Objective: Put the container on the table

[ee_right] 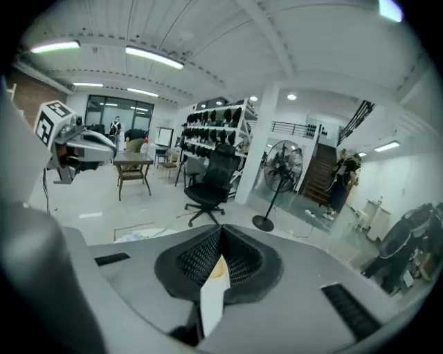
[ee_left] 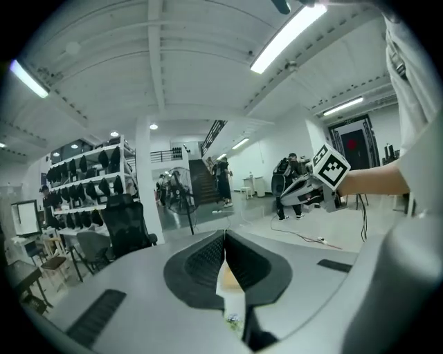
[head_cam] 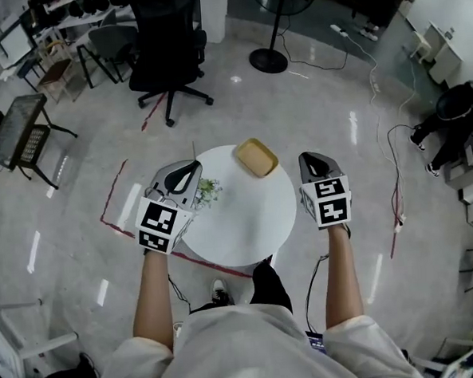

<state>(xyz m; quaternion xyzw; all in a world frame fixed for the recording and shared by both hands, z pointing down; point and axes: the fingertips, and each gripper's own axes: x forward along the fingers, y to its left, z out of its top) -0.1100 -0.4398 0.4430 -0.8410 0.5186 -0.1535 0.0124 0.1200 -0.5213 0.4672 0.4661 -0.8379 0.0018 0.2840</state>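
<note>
A shallow yellow container (head_cam: 256, 157) rests on the far part of the round white table (head_cam: 247, 223). A small green plant (head_cam: 208, 191) stands at the table's left edge. My left gripper (head_cam: 190, 169) hovers over that left edge beside the plant, jaws shut with nothing in them. My right gripper (head_cam: 310, 158) hangs just off the table's right edge, also shut and empty. In the left gripper view the shut left gripper (ee_left: 225, 238) shows only a sliver of table and plant below. The right gripper (ee_right: 220, 234) shows a sliver of white table.
A black office chair (head_cam: 168, 52) and a standing fan (head_cam: 271, 30) are beyond the table. A dark folding table (head_cam: 17, 130) stands at the far left. Red tape (head_cam: 113, 196) and cables (head_cam: 396, 182) lie on the floor. A crouched person (head_cam: 452, 123) is at the right.
</note>
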